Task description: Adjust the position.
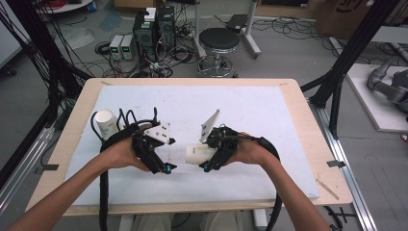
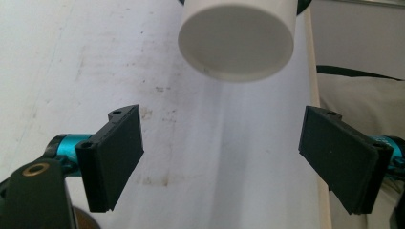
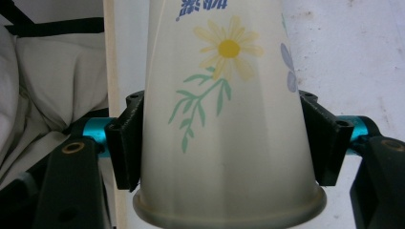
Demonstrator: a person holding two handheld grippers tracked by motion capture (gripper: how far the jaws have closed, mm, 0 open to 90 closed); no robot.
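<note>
You are in the middle of a hand-over or a stacking move: your right claw has a paper cup clamped across its body, lying on its side above the white table, with its closed base aimed left at your left claw. In the right gripper view the two black jaws press flat on either side of the paper cup, just ahead of the rolled rim, and the daisy print faces the camera. The grip looks firm, though the wall is thin and would dent if you squeeze harder.

Your left claw stands wide open and holds nothing. In the left gripper view the cup's round white base hangs ahead of the jaws and slightly above their line, not yet between them.

I judge the next move to be bringing the two claws together, raising the left a little so the base passes between the pads before you close.

A second paper cup lies at the far left of the table, just beyond your left hand, its mouth facing you.
</note>
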